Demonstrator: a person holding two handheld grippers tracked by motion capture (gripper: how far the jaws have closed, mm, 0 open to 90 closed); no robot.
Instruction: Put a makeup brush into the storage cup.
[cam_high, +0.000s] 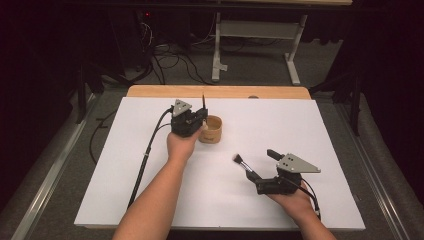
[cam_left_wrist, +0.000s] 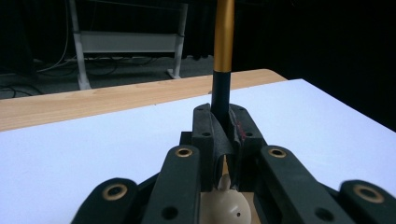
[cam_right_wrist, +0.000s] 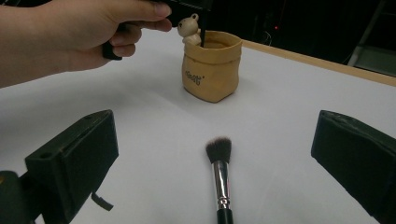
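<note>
My left gripper (cam_high: 199, 119) was clenched on a black and gold brush handle (cam_left_wrist: 223, 56), holding it upright over the tan holder (cam_high: 211, 129) with its little bear figure (cam_right_wrist: 189, 28), near the table's (cam_high: 125, 165) far edge. My right gripper (cam_high: 256, 162) stood released, jaws wide apart, and a silver-ferruled makeup brush (cam_right_wrist: 219, 172) lay on the white surface between them

the gold-and-black handle (cam_left_wrist: 223, 51) runs off the top edge of the left gripper view, its lower end hidden between the jaws. the makeup brush (cam_right_wrist: 219, 175) handle is cut off at the right gripper view's bottom edge. lettering on the tan pot (cam_right_wrist: 211, 70) is unreadable.
</note>
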